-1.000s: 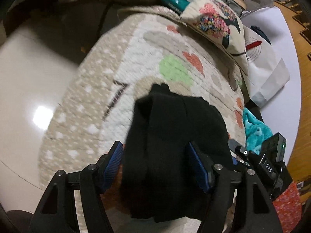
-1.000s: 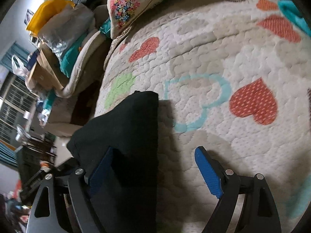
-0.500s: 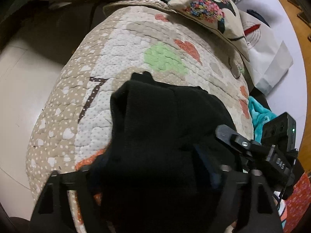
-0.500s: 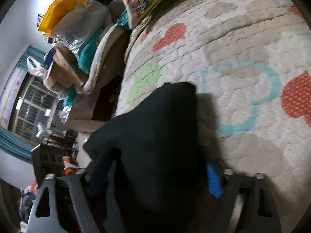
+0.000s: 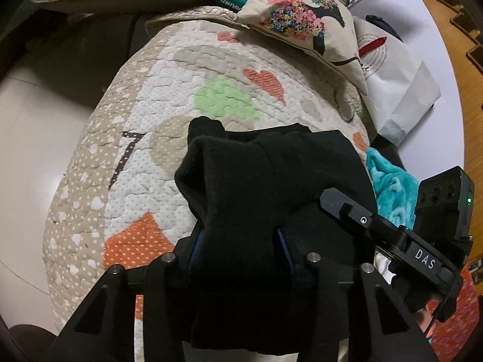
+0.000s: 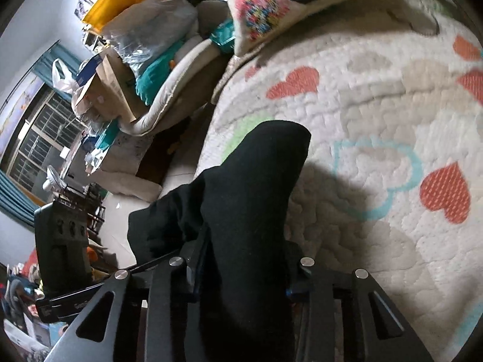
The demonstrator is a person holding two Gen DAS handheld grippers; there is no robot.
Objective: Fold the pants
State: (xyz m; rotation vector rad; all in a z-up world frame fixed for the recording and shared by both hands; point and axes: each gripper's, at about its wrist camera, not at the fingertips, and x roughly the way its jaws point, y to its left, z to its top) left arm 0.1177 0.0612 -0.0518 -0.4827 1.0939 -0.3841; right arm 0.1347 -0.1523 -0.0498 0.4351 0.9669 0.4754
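Observation:
The black pants [image 5: 271, 181] lie bunched in a thick fold on a quilted heart-pattern bedspread [image 5: 151, 166]. My left gripper [image 5: 238, 247] is shut on one edge of the fold, its blue pads pressed into the cloth. My right gripper [image 6: 241, 268] is shut on the other edge of the pants [image 6: 256, 187], which rise lifted off the bedspread [image 6: 377, 105] and cast a shadow. The right gripper's body [image 5: 392, 235] shows at the right of the left wrist view.
A floral cushion [image 5: 302, 21] and a white paper bag [image 5: 398, 81] lie at the bed's far end, a teal cloth [image 5: 389, 187] to the right. Left of the bed is pale floor [image 5: 30, 150]. Boxes, bags and bedding [image 6: 135, 60] pile beside it.
Both grippers were open around the pants' edges a second ago; both have closed on the cloth and lifted the fold off the bedspread.

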